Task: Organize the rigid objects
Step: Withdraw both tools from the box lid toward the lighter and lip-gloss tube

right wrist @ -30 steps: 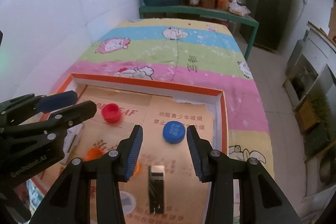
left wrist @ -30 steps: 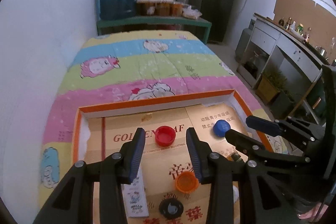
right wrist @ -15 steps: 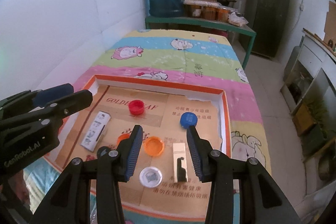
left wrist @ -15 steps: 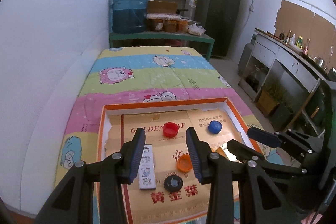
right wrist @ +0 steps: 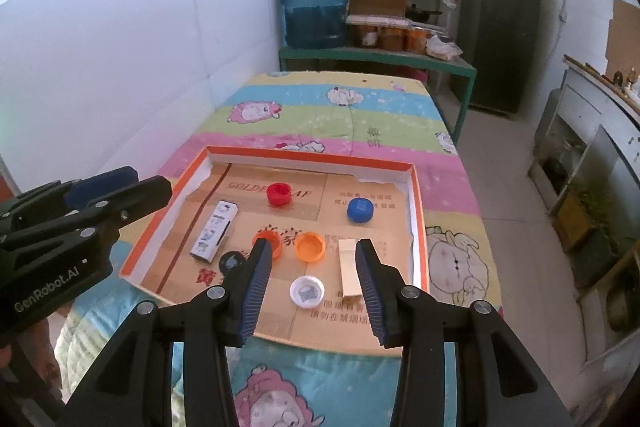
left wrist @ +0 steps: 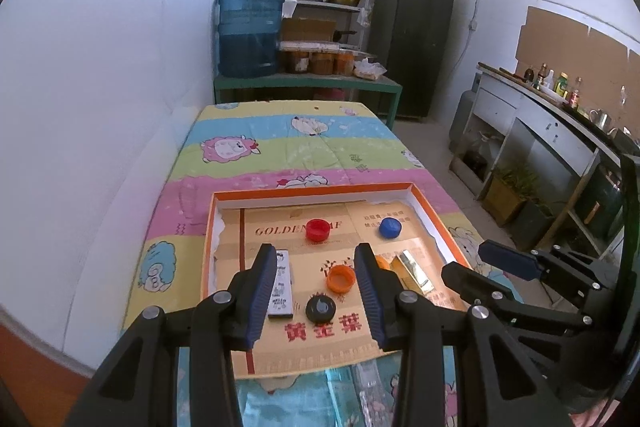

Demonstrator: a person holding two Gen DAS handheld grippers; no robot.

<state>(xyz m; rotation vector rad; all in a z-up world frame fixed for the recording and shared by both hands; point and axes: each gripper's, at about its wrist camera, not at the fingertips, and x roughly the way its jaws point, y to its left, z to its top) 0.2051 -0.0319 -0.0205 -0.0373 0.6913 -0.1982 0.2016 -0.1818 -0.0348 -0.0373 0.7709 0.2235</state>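
Lying loose in a shallow orange-rimmed cardboard tray [right wrist: 412, 187] on a bed with a cartoon quilt [right wrist: 344, 115], the rigid objects are small and look light: a red cap [right wrist: 279, 193], a blue cap [right wrist: 360, 209], two orange caps [right wrist: 310, 246] near the middle, a white cap [right wrist: 306, 291], a black cap [left wrist: 320, 309], a white printed box [right wrist: 214, 231] lying flat, and a gold box [right wrist: 350, 267] lying flat.

Both tools hang above the near edge of the tray and touch nothing. The left gripper [left wrist: 316, 291] has its jaws spread with nothing between them, and the right gripper [right wrist: 312, 287] is the same.

I judge the caps as hard, smooth plastic, so they may slide on the cardboard or pop out if pinched on the sloped rim. The better hold is across the full diameter, low on the ribbed side wall. The two boxes are stiff but thin-walled; I would take them across the narrow width, near the middle of the length, with gentle pressure, so that they do not tip or dent.
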